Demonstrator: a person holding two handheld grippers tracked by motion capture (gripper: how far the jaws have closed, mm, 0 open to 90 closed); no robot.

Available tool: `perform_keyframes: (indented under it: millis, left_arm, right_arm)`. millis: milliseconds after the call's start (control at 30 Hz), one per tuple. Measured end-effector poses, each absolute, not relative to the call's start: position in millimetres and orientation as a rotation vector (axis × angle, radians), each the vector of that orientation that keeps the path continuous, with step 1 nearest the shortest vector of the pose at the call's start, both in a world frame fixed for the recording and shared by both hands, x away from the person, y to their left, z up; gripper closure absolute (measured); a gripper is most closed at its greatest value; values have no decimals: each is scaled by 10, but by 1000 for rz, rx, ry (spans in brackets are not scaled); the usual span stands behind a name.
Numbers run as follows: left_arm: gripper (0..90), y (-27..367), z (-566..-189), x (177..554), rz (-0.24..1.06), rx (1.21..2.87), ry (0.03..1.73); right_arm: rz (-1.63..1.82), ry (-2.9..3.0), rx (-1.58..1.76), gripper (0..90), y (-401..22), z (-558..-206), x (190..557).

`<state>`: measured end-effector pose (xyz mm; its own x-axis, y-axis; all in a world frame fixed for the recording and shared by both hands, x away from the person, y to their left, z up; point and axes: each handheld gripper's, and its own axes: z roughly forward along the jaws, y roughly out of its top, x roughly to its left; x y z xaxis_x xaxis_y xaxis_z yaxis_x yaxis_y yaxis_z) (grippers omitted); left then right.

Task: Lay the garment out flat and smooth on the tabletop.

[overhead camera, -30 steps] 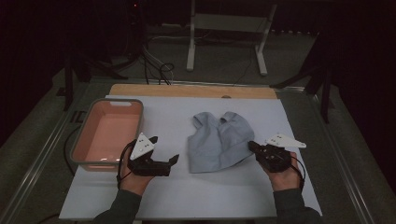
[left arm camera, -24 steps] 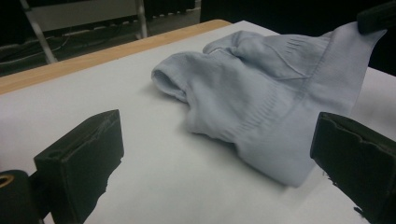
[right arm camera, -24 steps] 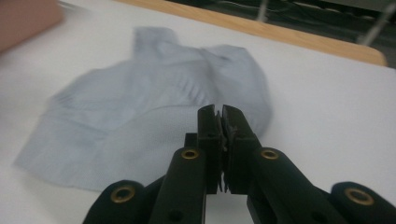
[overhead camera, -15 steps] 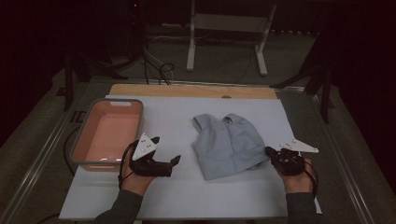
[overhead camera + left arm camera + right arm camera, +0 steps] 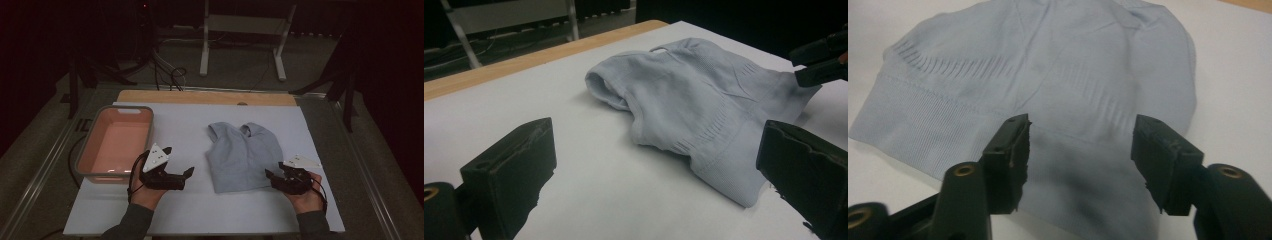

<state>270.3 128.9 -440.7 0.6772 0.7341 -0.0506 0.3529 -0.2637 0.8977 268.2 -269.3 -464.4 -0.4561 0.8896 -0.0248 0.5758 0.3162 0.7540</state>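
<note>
Pale blue ribbed knit garment (image 5: pixel 243 156) is lying flattened mid-table, right of the pink plastic tub (image 5: pixel 118 142). The right gripper (image 5: pixel 1080 150), jaws just spreading with nothing pinched, is hovering over its hem, probably releasing it. The left gripper (image 5: pixel 189 172) is waiting open alongside.

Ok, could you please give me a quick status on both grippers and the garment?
Left gripper open, off the garment. Right gripper jaws just opened, over its hem, gripping nothing. Garment flat on table. Nothing in the way.
</note>
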Motion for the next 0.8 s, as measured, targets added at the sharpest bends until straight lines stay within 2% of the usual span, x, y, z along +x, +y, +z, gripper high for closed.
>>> perform_keyframes:
  millis: [400,800]
  left_arm:
    - [34,1129,-4459,2725,455,1900,834]
    - [43,870,-4563,2798,434,1901,830]
  right_arm:
    - [965,2116,1323,351,-2795,-4686,2726]
    - [1008,2060,1372,341,-2981,-4677,2729]
